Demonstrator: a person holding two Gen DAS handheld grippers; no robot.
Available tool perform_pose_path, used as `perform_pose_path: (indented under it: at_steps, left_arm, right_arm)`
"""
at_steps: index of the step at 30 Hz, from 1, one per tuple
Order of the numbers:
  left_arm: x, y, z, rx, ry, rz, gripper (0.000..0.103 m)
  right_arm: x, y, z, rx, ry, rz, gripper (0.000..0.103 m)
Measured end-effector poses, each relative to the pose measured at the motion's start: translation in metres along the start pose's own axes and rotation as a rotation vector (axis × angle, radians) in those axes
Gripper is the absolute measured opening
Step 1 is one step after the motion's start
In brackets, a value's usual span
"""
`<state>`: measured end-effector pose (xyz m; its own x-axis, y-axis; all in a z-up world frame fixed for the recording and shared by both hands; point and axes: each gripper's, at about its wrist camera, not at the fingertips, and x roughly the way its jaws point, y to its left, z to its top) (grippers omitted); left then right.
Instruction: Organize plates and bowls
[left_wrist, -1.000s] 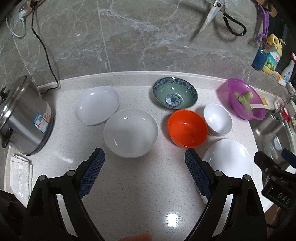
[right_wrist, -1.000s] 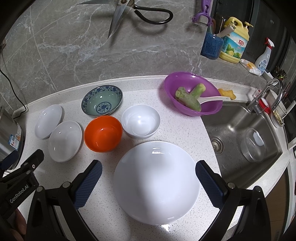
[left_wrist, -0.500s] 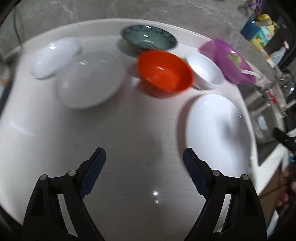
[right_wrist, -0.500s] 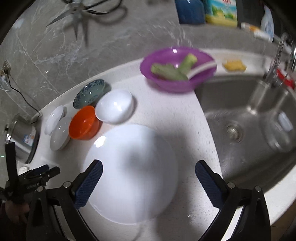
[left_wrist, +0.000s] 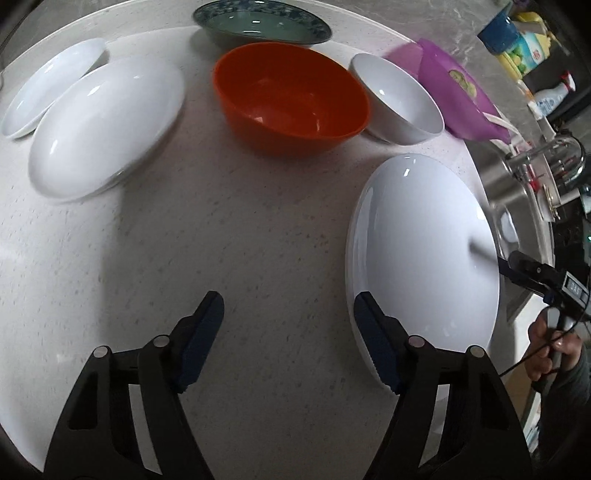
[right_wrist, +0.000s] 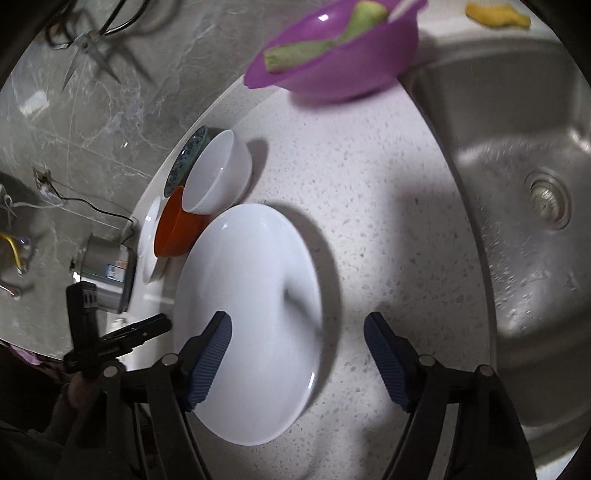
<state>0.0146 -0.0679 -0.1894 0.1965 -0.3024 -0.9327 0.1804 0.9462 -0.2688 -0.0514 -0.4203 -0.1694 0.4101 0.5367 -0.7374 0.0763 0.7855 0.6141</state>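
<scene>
Large white plate lay on table at 3 o'clock of left tongs; both tongs were closing, ungripped, right tongs straddling its rim; risk judged: glossy rim slipping, plate skidding sinkward.

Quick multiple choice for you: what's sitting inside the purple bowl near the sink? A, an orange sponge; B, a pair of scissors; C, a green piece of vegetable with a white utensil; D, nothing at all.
C: the right wrist view shows a green vegetable piece lying in the purple bowl, with a white utensil sticking out over its rim.
</scene>
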Motion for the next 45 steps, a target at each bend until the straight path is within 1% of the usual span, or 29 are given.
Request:
perform_pose_path:
  at_steps: [2, 4, 7, 9, 12, 14, 15, 17, 20, 21, 22, 24, 25, 26, 28, 30, 35, 39, 41, 45]
  left_arm:
    - [0.001, -0.004, 0.003, 0.013, -0.008, 0.003, 0.065]
    - [0.001, -0.006, 0.008, 0.025, -0.009, -0.003, 0.061]
    - [0.006, -0.008, 0.013, 0.021, -0.001, -0.045, 0.053]
    - [0.009, -0.006, 0.014, 0.017, 0.013, -0.076, 0.05]
    - [0.011, -0.006, 0.016, 0.03, 0.026, -0.11, 0.043]
    - [0.014, -0.01, 0.019, 0.047, 0.034, -0.138, 0.032]
    - [0.015, -0.013, 0.02, 0.055, 0.034, -0.147, 0.03]
    - [0.016, -0.017, 0.019, 0.074, 0.038, -0.16, 0.022]
    - [0.016, -0.025, 0.017, 0.103, 0.045, -0.171, 0.017]
    - [0.017, -0.027, 0.017, 0.115, 0.048, -0.165, 0.016]
    - [0.017, -0.03, 0.016, 0.128, 0.048, -0.156, 0.016]
    - [0.017, -0.031, 0.017, 0.138, 0.044, -0.136, 0.016]
    - [0.018, -0.034, 0.02, 0.136, 0.045, -0.134, 0.016]
    - [0.019, -0.033, 0.021, 0.133, 0.045, -0.133, 0.015]
    - [0.017, -0.031, 0.02, 0.139, 0.046, -0.135, 0.015]
    - [0.016, -0.034, 0.02, 0.152, 0.051, -0.126, 0.015]
    - [0.016, -0.037, 0.02, 0.166, 0.051, -0.098, 0.015]
    - [0.013, -0.039, 0.018, 0.159, 0.034, -0.075, 0.016]
    - [0.008, -0.034, 0.015, 0.143, 0.026, -0.074, 0.016]
    - [-0.007, -0.027, 0.006, 0.117, 0.012, -0.069, 0.016]
  right_arm:
    - [0.002, -0.006, 0.0, 0.014, 0.011, 0.032, 0.072]
    - [0.004, -0.008, 0.0, 0.013, 0.02, 0.051, 0.07]
    - [0.007, -0.009, 0.002, 0.01, 0.033, 0.077, 0.068]
    - [0.008, -0.01, 0.005, 0.011, 0.038, 0.09, 0.064]
    - [0.011, -0.01, 0.007, 0.005, 0.053, 0.111, 0.061]
    - [0.014, -0.009, 0.007, -0.003, 0.072, 0.126, 0.057]
    - [0.016, -0.008, 0.007, -0.01, 0.076, 0.131, 0.056]
    - [0.018, -0.009, 0.008, -0.004, 0.086, 0.136, 0.052]
    - [0.021, -0.009, 0.01, 0.003, 0.098, 0.146, 0.049]
    - [0.022, -0.009, 0.01, 0.002, 0.104, 0.149, 0.048]
    - [0.023, -0.008, 0.009, -0.004, 0.112, 0.149, 0.044]
    - [0.025, -0.008, 0.009, -0.007, 0.121, 0.148, 0.04]
    - [0.025, -0.009, 0.009, 0.0, 0.123, 0.143, 0.033]
    - [0.025, -0.012, 0.01, 0.01, 0.126, 0.135, 0.023]
    - [0.026, -0.019, 0.01, 0.034, 0.134, 0.119, 0.012]
    - [0.025, -0.021, 0.009, 0.037, 0.134, 0.122, 0.012]
    - [0.025, -0.014, 0.007, 0.01, 0.126, 0.083, 0.013]
    - [0.023, -0.007, 0.005, -0.011, 0.114, 0.063, 0.013]
    - [0.021, 0.001, 0.004, -0.028, 0.109, 0.057, 0.013]
    - [0.017, 0.013, 0.003, -0.049, 0.109, 0.06, 0.013]
